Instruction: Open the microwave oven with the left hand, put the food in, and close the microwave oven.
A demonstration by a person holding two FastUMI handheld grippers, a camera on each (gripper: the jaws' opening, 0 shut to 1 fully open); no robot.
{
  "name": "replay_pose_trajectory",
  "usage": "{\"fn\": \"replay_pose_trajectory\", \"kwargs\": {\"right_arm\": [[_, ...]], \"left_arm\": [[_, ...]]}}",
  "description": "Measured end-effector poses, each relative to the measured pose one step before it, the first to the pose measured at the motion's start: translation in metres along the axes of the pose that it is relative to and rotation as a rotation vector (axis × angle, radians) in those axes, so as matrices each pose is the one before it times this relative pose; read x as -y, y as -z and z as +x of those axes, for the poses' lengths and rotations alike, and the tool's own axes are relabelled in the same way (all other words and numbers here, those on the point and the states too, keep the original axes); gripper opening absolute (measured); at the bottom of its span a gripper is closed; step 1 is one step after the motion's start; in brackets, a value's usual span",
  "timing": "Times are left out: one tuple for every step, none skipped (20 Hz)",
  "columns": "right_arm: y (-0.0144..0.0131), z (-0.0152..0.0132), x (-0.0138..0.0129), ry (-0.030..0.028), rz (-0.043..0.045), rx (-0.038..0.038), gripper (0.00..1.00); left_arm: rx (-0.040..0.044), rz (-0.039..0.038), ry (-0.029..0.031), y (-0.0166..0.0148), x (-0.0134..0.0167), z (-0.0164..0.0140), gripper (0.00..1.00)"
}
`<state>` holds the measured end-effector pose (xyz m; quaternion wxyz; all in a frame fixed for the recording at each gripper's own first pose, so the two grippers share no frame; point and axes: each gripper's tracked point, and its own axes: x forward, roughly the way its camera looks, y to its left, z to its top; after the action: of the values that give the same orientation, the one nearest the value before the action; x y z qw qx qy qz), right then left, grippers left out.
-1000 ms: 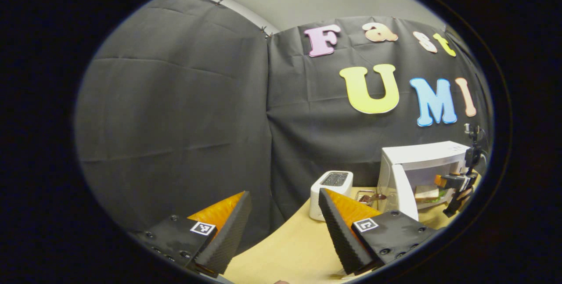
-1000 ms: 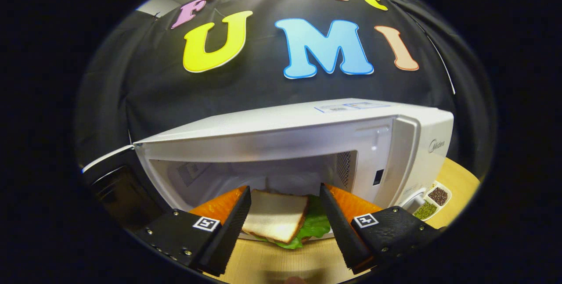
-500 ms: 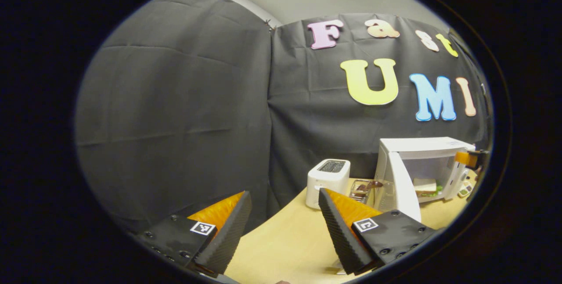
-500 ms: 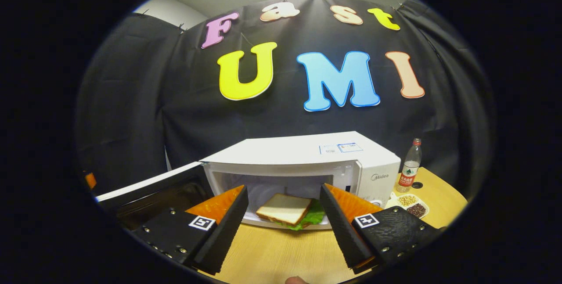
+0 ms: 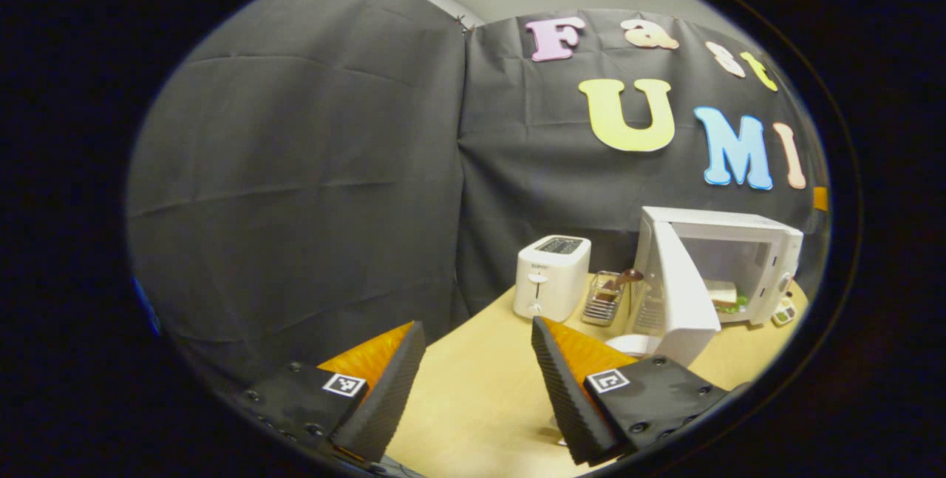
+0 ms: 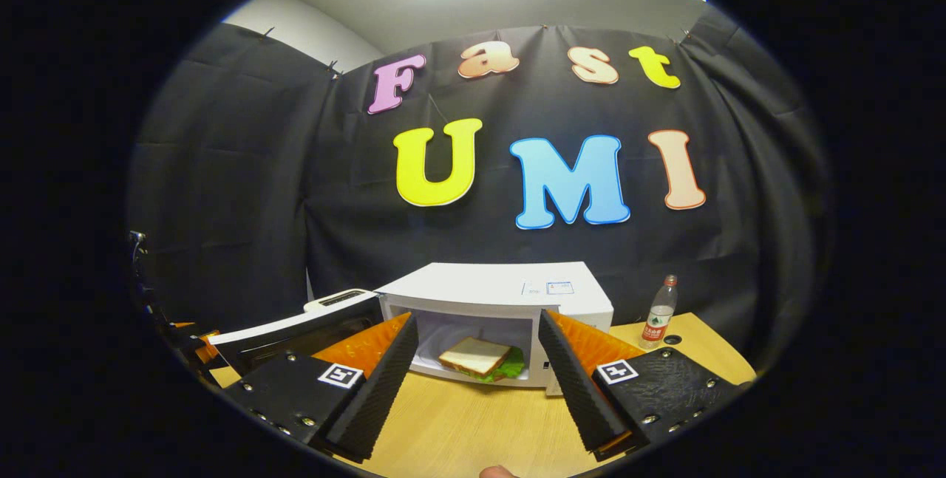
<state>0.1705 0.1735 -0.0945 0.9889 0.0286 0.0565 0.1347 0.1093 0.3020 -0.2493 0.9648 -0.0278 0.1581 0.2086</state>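
In the left gripper view, we see our left gripper [image 5: 473, 382] low over the light wooden counter [image 5: 480, 389]. Its two fingers are spread wide apart and they hold nothing. To the right of them, farther back on the counter, stands a white two-slot toaster [image 5: 550, 277]. Just beside the toaster is a small wire rack [image 5: 602, 299] with something brown on it; we cannot tell what it is. Next comes the white microwave oven [image 5: 728, 241]. Its white door [image 5: 684, 301] is swung open toward us. Inside the oven sits the white bread sandwich with green lettuce [image 5: 728, 297]. A little tray with small cups [image 5: 782, 312] lies on the counter at the oven's right corner.

In the right gripper view, we see a dark gripper with a bit of orange [image 6: 181, 337] at the far left edge, but we cannot tell how its fingers stand. Next to it is the open oven door [image 6: 295, 330], and the top of the toaster [image 6: 336, 299] peeks out behind it. Our right gripper [image 6: 477, 382] points straight at the microwave oven [image 6: 502, 293], well apart from it. Its fingers are spread wide and they hold nothing. Between the fingers, farther back, we see the sandwich [image 6: 480, 358] lying inside the oven. To the right of the oven stands a clear plastic bottle with a red label [image 6: 658, 314].
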Motion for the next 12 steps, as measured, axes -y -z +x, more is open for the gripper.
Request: {"fn": "replay_pose_trajectory", "kwargs": {"right_arm": [[-0.00437, -0.00742, 0.00225, -0.00226, -0.00599, 0.00849, 0.99], [-0.00423, -0.00508, 0.00257, 0.00218, 0.00001, 0.00827, 0.99], [-0.00305, -0.00437, 0.00343, 0.00331, 0.00225, 0.00641, 0.99], [-0.00102, -0.00303, 0.00308, 0.00213, 0.00268, 0.00143, 0.99], [-0.00148, -0.00368, 0.00241, 0.00202, 0.00280, -0.00049, 0.99], [-0.00044, -0.00280, 0.00250, 0.00117, 0.00154, -0.00111, 0.99], [-0.00165, -0.00282, 0.00235, 0.00263, 0.00084, 0.00240, 0.99], [-0.00117, -0.00334, 0.00227, 0.00112, 0.00054, 0.00120, 0.99], [-0.00151, -0.00396, 0.00253, 0.00170, 0.00020, 0.00111, 0.99], [-0.00085, -0.00170, 0.00335, 0.00250, 0.00067, 0.00238, 0.99], [-0.00177, -0.00399, 0.00304, 0.00168, 0.00036, 0.00320, 0.99], [-0.00124, -0.00231, 0.00267, 0.00226, -0.00011, 0.00251, 0.99]], "left_arm": [[-0.00678, 0.00484, 0.00245, 0.00491, 0.00507, -0.00016, 0.91], [-0.00601, 0.01014, 0.00565, 0.00322, 0.00452, -0.00093, 0.81], [-0.00851, 0.01377, 0.00152, 0.00611, 0.00475, -0.00006, 0.72], [-0.01180, 0.00906, 0.00971, 0.00304, 0.00581, 0.00178, 0.58], [-0.00728, 0.00329, 0.01361, 0.00278, 0.00553, -0.00131, 0.44], [-0.01089, 0.00585, 0.00814, 0.00502, 0.00641, 0.00041, 0.30], [-0.00596, 0.00479, 0.02256, 0.00329, 0.00773, -0.00133, 0.17], [-0.00521, 0.00781, 0.01488, 0.00143, 0.00829, -0.00278, 0.15], [-0.00221, 0.00636, 0.01818, -0.00137, 0.00800, -0.00220, 0.07], [0.00242, 0.01523, -0.00964, -0.00106, 0.00241, -0.00249, 0.08], [-0.00443, -0.00056, 0.00372, 0.00006, 0.00056, -0.00113, 0.09], [-0.00359, -0.01275, 0.01354, -0.00033, 0.00161, -0.00100, 0.08]]}}
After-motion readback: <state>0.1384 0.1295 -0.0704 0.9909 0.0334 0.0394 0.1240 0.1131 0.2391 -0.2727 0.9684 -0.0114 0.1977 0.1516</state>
